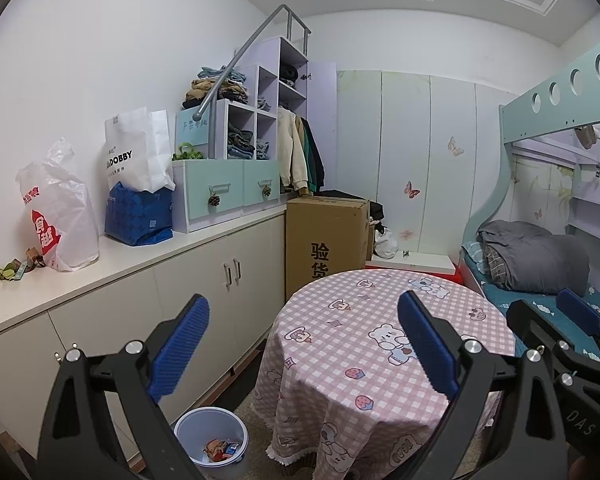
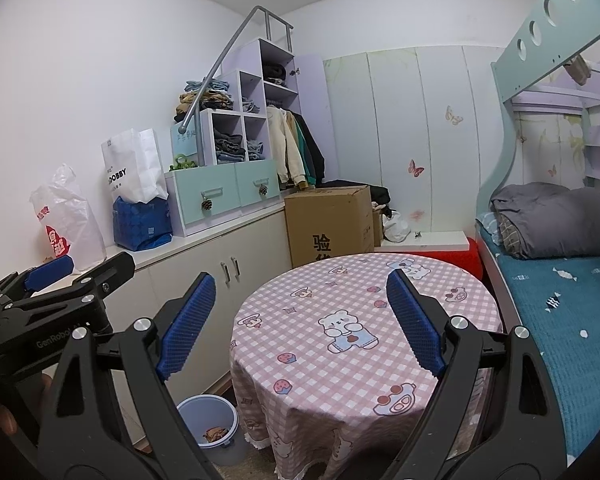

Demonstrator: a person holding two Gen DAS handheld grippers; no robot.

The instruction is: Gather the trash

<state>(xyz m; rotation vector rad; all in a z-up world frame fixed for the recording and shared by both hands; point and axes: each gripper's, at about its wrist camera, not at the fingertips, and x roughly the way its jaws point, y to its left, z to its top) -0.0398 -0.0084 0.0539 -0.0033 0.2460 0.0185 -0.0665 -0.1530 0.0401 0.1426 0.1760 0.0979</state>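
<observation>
Crumpled orange, brown and blue wrappers lie in a small heap at the bottom of the pale blue-grey waste bin [image 1: 211, 440], which stands on the floor just beside the round table [image 1: 380, 344], between its hanging cloth and the white cabinet [image 1: 204, 280]. More trash [image 1: 18, 268], a few green and brown scraps of wrapper, lies loose on the cabinet top near its left end, just beside a white plastic bag [image 1: 60, 216] with red print. In the right wrist view that spot is hidden behind the other tool.

Pink checked cloth with cartoon bears covers the table, and its top carries nothing else.

Both tongs hang in the air before the table. The left gripper [image 1: 304, 344] has its blue ribbed pads spread wide with nothing between them. The right gripper [image 2: 300, 320] likewise stands wide apart and grips nothing.
</observation>
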